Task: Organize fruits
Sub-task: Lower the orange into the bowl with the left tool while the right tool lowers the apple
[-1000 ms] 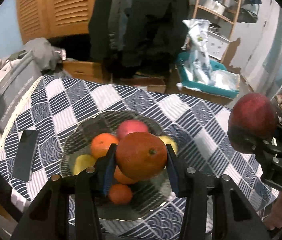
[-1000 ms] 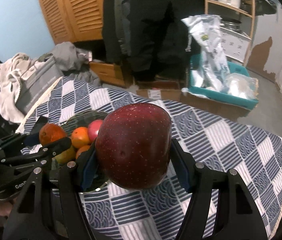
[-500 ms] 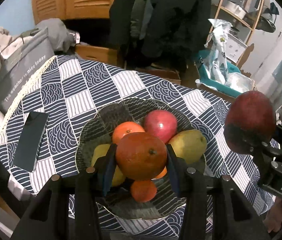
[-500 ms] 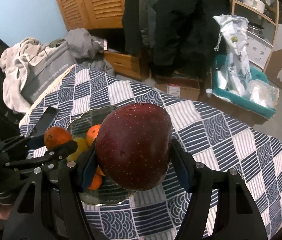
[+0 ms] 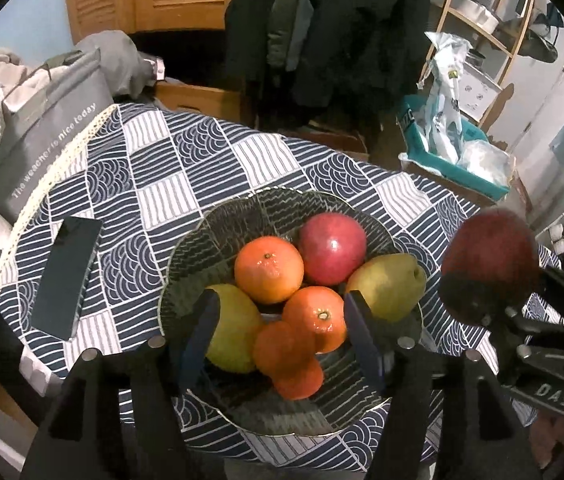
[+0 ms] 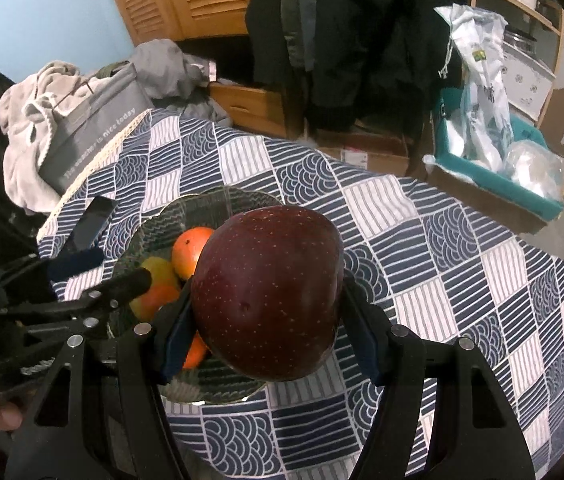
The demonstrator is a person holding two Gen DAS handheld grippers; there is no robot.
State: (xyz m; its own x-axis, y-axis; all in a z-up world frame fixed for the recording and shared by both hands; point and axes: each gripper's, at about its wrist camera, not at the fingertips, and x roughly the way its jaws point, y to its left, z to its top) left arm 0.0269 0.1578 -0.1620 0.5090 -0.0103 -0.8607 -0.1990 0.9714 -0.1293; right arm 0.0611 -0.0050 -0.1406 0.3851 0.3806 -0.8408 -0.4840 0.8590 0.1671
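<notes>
The orange (image 5: 314, 319) that sat between my left tongs (image 5: 279, 334) a second ago is out of them now: the jaws have just been opening, they stand apart, and it lies in the glass bowl (image 5: 185, 256) on top of the pile, between the pads but clear of both.

Starting from the left edge of the desk (image 5: 153, 168): a dark phone (image 5: 67, 276) lies flat there, well apart from the bowl, so no trouble for now. The bowl sits towards the near edge, heaped with two pears, a red apple, oranges. My worry is that freshly dropped orange rolling off the mound when I lift out, since the pads flank it closely.

Over on the right, my right tongs (image 6: 267, 322) are clamped on the dark red apple (image 6: 267, 292), held above the bowl's right rim. Adding it to a full pile could shove a pear over the low rim.

That apple blocks most of the bowl in the right view, and a blurred orange shape at the bowl's near side I can't make out properly.
</notes>
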